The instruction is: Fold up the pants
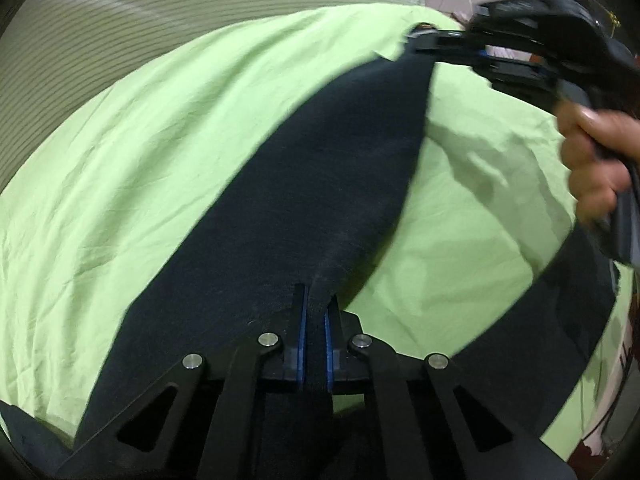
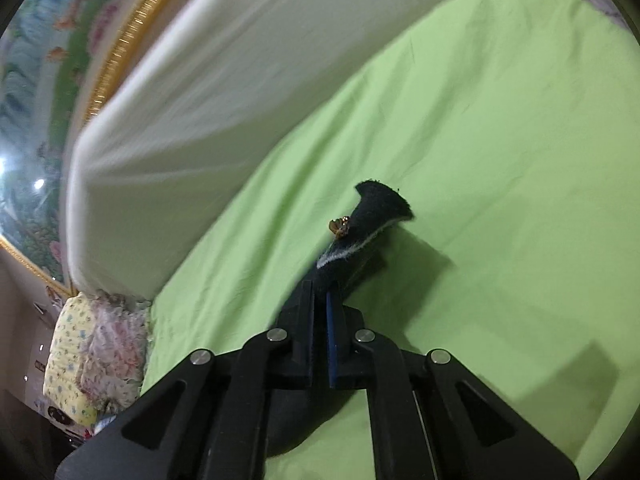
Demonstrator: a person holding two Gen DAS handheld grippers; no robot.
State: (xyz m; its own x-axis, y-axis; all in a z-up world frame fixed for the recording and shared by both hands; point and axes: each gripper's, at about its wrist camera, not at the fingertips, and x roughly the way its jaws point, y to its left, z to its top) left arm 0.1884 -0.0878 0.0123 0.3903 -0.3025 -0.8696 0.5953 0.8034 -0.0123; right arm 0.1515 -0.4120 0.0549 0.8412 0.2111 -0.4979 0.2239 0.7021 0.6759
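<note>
both of my tools are clamped on the dark pants [image 1: 304, 184], which stretch over the green sheet [image 1: 140, 152]: left gripper [image 1: 316, 316] pinches one edge, right gripper [image 2: 320, 300] the end with the small brass fitting [image 2: 339, 227]. to fold cleanly i'd keep the span taut and carry both ends level. only the left view shows my hand [image 1: 592, 160] and the cloth between grips; only the right shows the white bolster [image 2: 240, 100].
</note>
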